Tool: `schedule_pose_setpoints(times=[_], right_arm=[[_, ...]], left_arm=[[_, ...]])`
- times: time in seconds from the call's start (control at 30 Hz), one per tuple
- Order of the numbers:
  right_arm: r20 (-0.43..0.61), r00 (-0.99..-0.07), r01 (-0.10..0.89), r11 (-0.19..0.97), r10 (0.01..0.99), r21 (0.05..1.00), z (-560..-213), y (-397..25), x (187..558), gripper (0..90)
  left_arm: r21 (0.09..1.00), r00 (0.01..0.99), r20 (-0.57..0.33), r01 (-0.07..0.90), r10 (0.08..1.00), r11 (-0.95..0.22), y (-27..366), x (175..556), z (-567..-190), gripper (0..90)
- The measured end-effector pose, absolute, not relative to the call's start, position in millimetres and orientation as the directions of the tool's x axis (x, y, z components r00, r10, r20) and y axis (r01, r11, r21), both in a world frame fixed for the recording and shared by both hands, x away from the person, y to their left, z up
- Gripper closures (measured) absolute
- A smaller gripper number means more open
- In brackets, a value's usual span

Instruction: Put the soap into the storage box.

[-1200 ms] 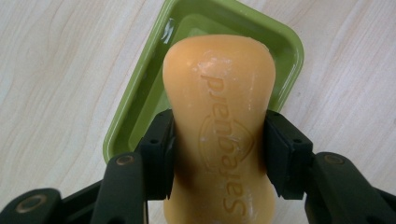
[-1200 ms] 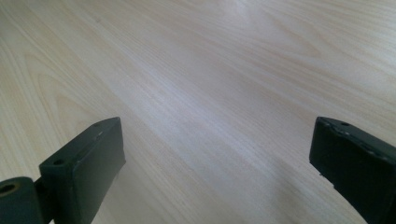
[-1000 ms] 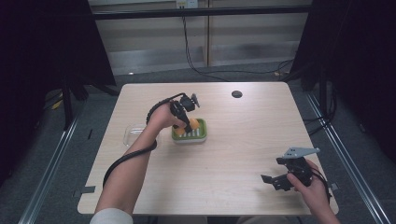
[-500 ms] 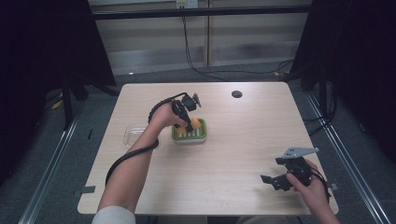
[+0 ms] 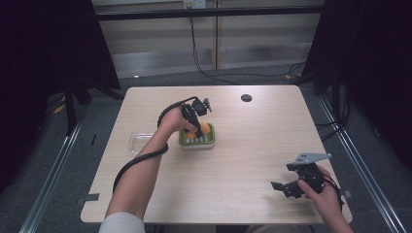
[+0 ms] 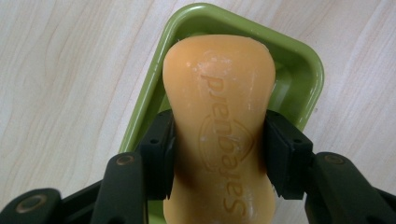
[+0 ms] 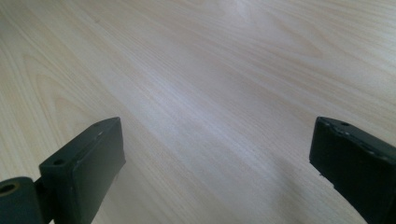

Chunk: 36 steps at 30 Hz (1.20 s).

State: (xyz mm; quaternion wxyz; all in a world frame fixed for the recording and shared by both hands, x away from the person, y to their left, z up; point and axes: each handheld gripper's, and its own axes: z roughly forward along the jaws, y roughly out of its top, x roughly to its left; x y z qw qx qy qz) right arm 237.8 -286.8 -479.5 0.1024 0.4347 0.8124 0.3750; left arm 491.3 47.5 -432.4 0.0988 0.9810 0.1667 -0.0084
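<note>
An orange bar of soap (image 6: 218, 116) with an embossed logo sits between the jaws of my left gripper (image 6: 218, 156), which is shut on its narrow waist. Under it lies a green soap dish (image 6: 299, 79), and whether the bar touches the dish I cannot tell. From the high view the same left gripper (image 5: 196, 127) holds the soap (image 5: 204, 128) over the green dish (image 5: 197, 141) near the table's middle. My right gripper (image 5: 290, 184) rests low at the front right of the table, jaws wide open (image 7: 219, 158) over bare wood.
A clear plastic tray (image 5: 138, 140) lies just left of the green dish. A small dark round disc (image 5: 246, 97) marks the far part of the light wooden table (image 5: 252, 145). Metal rails run along the floor on both sides.
The left hand has shifted slightly, still holding the soap over the green dish. The right gripper has not moved.
</note>
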Motion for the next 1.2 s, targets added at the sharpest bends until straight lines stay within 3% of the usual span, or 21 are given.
schedule_pose_setpoints(times=[0.2,1.2], right_arm=[[0.159,-0.596,0.630,0.336,0.787,0.700,-479.3,-286.8,237.6,3.3],[0.161,-0.599,0.629,0.338,0.784,0.700,-479.5,-286.8,237.4,3.3]], left_arm=[[0.216,0.949,-0.015,0.309,0.314,-0.926,45.0,490.6,-435.9,49.8],[0.203,0.960,-0.017,0.278,0.281,-0.939,42.4,492.3,-443.4,49.7]])
